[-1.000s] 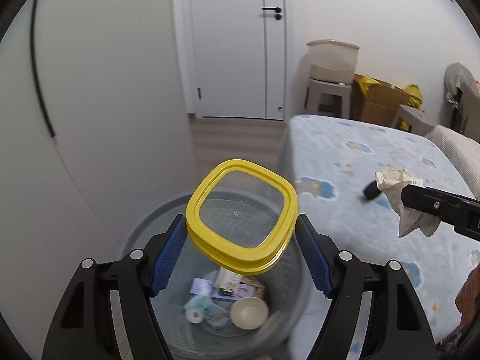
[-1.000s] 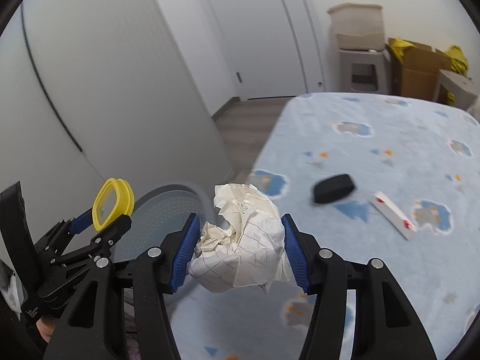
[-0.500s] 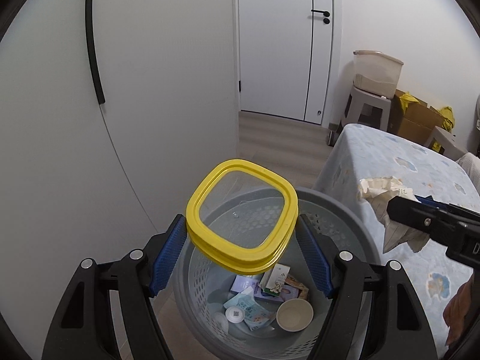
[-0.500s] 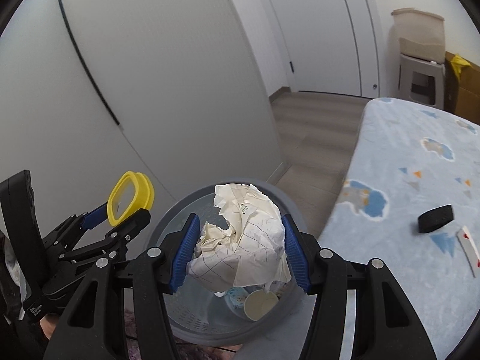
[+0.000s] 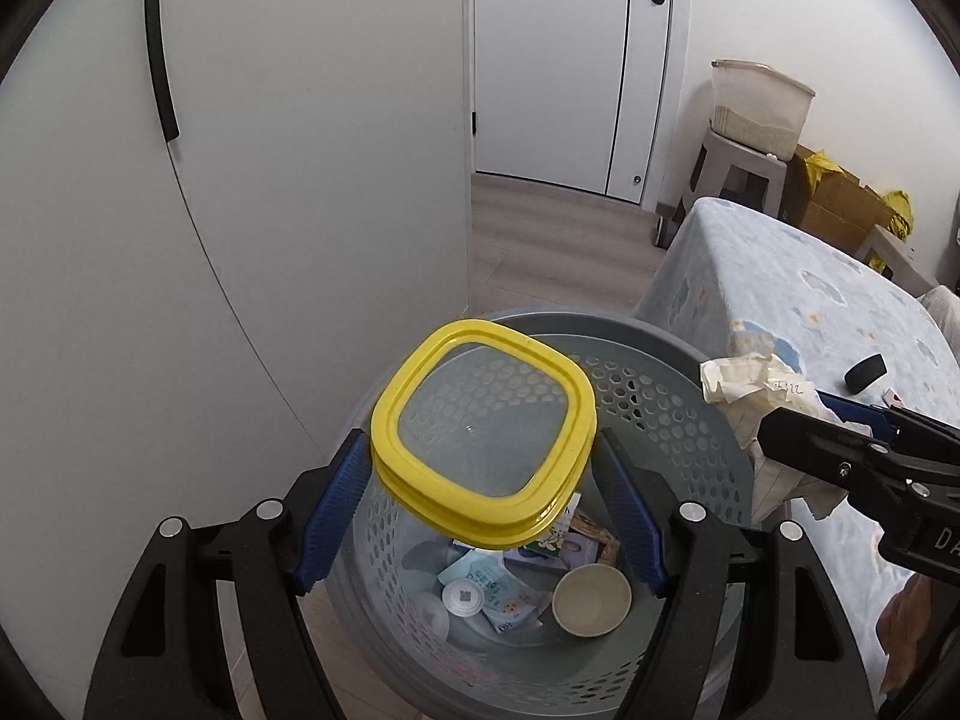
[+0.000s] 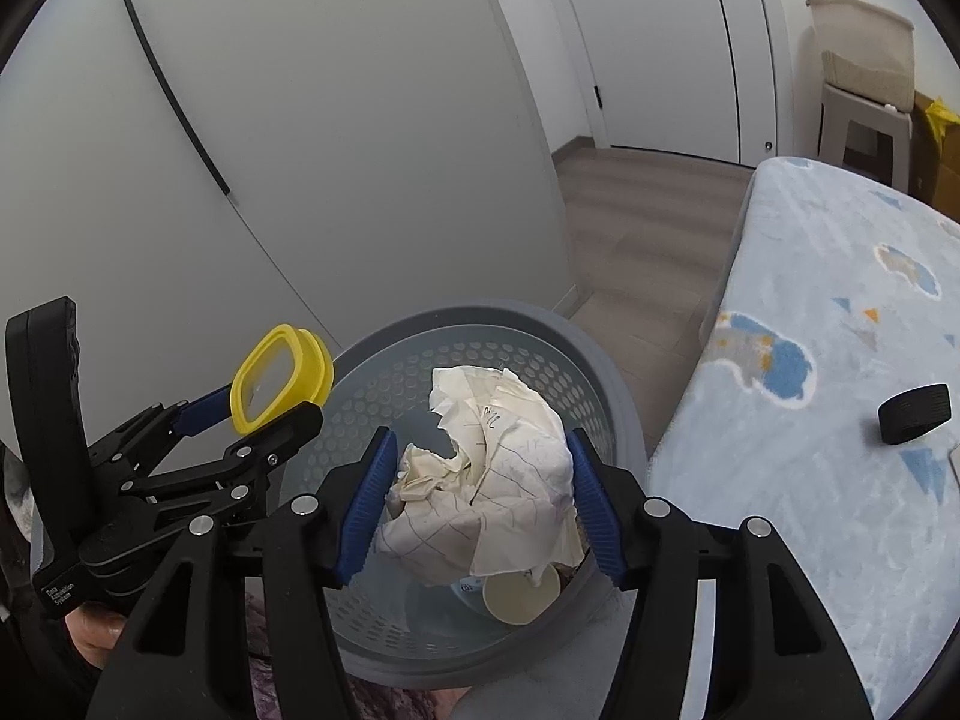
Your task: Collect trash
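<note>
1. The left gripper [image 5: 483,516] had its blue-padded jaws set wide and clamped on a clear plastic container with a yellow lid [image 5: 483,429], the lid facing the camera and tilted slightly.
2. The right gripper [image 6: 480,495] carried a crumpled ball of paper [image 6: 489,474] between its jaws, which were opening; the paper touched the right pad, while a narrow gap showed at the left pad.
3. Both loads hung over a round grey perforated basket [image 5: 672,402], the container above its left part and the paper near its right rim in the left wrist view.
4. At the bottom of the basket lay a paper cup [image 5: 591,599], a small round white cap [image 5: 462,597], a light blue wrapper [image 5: 498,588] and some printed packets [image 5: 570,540].
5. In the right wrist view the left gripper stood to the left of the basket's rim [image 6: 606,372], with part of a hand [image 6: 96,636] showing beneath it.
6. A bed with a pale blue patterned cover [image 6: 840,420] stood just beside the basket on its right.
7. A small black object [image 6: 915,414] rested on the cover, well apart from the basket.
8. White wardrobe panels [image 5: 270,180] rose to the left of the basket, and a white door [image 5: 570,60] closed off the far end of the wooden floor [image 5: 540,228].
9. Beyond the bed, a stool [image 5: 735,174] carried a translucent tub [image 5: 759,102], next to cardboard boxes [image 5: 840,210].
</note>
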Demonstrator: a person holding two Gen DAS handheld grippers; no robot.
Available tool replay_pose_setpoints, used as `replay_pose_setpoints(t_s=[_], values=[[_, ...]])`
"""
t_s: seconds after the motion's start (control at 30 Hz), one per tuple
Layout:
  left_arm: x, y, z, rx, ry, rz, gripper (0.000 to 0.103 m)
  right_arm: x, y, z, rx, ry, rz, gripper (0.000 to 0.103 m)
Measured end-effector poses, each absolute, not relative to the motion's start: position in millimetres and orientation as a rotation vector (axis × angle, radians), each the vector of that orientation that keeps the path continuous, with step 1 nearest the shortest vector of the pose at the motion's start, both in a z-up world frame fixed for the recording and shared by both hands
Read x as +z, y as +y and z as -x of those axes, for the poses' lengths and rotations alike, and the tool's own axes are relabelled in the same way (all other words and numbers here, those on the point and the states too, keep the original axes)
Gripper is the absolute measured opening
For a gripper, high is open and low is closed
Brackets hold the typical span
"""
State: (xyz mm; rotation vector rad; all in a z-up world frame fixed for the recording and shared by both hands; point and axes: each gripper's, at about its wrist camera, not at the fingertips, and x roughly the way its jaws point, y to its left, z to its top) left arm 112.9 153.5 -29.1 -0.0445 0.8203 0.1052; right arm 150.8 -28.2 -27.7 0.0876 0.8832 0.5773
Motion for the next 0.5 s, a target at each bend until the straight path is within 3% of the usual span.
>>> replay_pose_setpoints(t_s=[0.2,0.3,0.5], values=[[-28.5,154.1,-109.7,0.136,0.81,0.032,0.074,-28.7,-30.4,-153.9,0.571,0.87,-0.091,0.067],[-27.2,155.7,-107.2,0.154,0.798,0.029,0.081,-28.5,-32.4,-155.1,0.57,0.864,-0.098,0.073],[-26.4,158.9,-107.0,0.164,0.796,0.038,0.083,-26.1,-31.3,-151.4,0.572,0.859,-0.093,0.075]])
